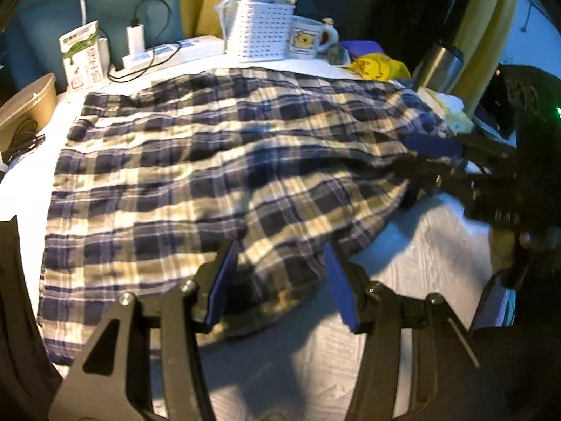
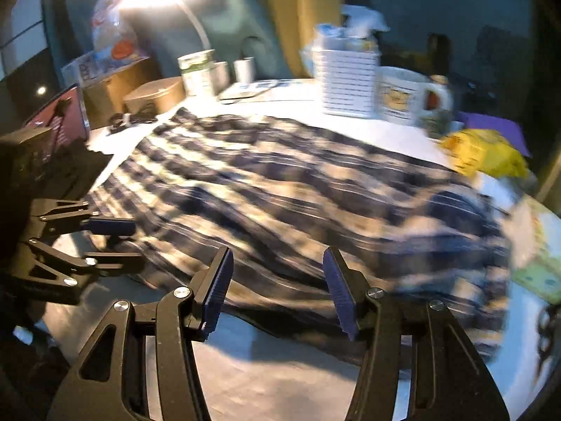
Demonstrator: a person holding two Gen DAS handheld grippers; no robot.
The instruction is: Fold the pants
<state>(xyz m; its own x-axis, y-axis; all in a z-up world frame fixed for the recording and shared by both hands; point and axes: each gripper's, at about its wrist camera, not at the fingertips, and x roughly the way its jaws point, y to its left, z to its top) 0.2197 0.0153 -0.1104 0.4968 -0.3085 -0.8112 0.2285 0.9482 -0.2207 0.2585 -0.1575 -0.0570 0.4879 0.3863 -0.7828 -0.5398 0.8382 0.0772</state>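
Blue-and-cream plaid pants [image 1: 196, 175] lie spread across a white table [image 1: 403, 280]; they also show in the right wrist view [image 2: 298, 189], blurred. My left gripper [image 1: 280, 280] is open, its jaws set either side of the pants' near edge without closing on it. My right gripper [image 2: 278, 291] is open just above the pants' near edge. In the left wrist view the right gripper [image 1: 426, 156] reaches in from the right at the pants' right edge. In the right wrist view the left gripper [image 2: 119, 240] is open at the pants' left edge.
Along the back stand a white perforated basket [image 1: 259, 31], a bear mug [image 1: 310, 38], a carton [image 1: 82, 56], a charger on a power strip [image 1: 147, 52] and a steel tumbler [image 1: 438, 66]. A yellow bag [image 1: 377, 66] and a brown bowl [image 1: 28, 105] flank the pants.
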